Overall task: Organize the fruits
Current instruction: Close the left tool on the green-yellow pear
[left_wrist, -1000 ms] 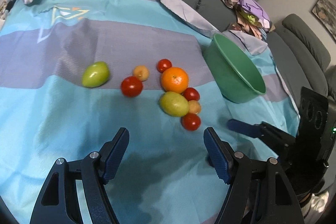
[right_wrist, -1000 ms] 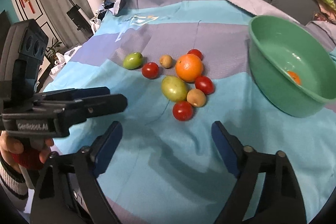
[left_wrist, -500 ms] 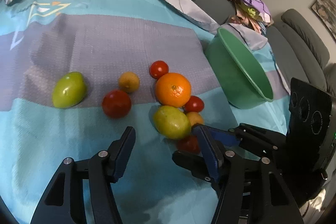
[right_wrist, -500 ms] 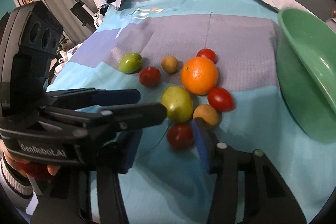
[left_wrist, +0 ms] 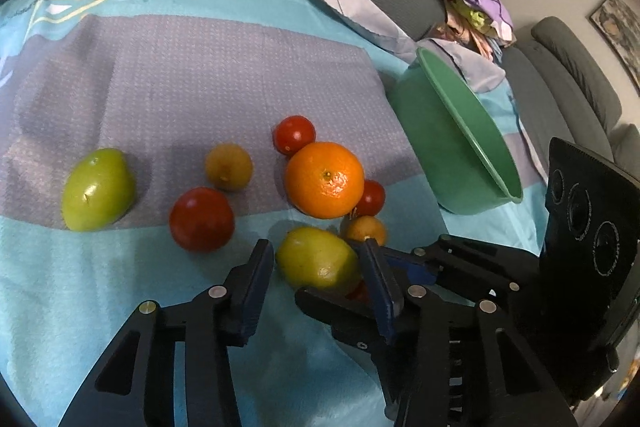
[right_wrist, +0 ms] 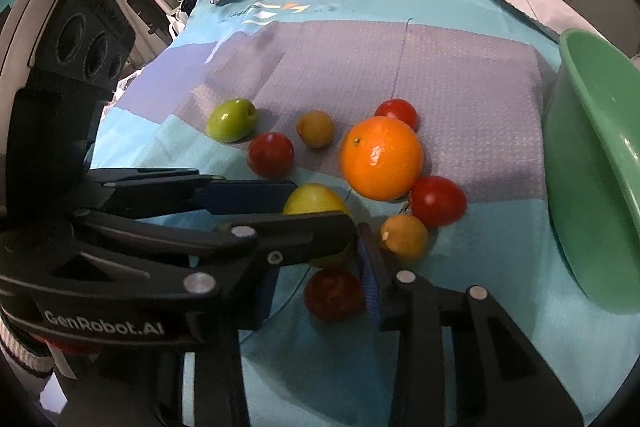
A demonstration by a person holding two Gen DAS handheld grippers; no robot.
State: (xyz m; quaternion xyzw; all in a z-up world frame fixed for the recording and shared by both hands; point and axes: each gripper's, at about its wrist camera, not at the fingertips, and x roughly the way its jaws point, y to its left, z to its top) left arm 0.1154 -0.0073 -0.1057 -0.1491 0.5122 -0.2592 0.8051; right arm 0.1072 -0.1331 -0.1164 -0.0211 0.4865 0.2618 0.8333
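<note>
Two grippers have closed in on near end of fruit cluster since a second ago, jaws narrowed, so two picks look imminent. Left gripper [left_wrist: 316, 267] brackets yellow-green fruit [left_wrist: 316, 261], pads just beside it, contact unclear. Right gripper [right_wrist: 320, 291] straddles red tomato [right_wrist: 334, 293] at 6 o'clock of cluster, not yet clamped. Yellow-green fruit's long axis runs 10-to-4, blunter end toward 4. Farther: orange [left_wrist: 325, 179], green fruit [left_wrist: 98, 189] at 9 o'clock, long axis 8-to-2. Green bowl [left_wrist: 472, 131] at 2 o'clock, tilted.
</note>
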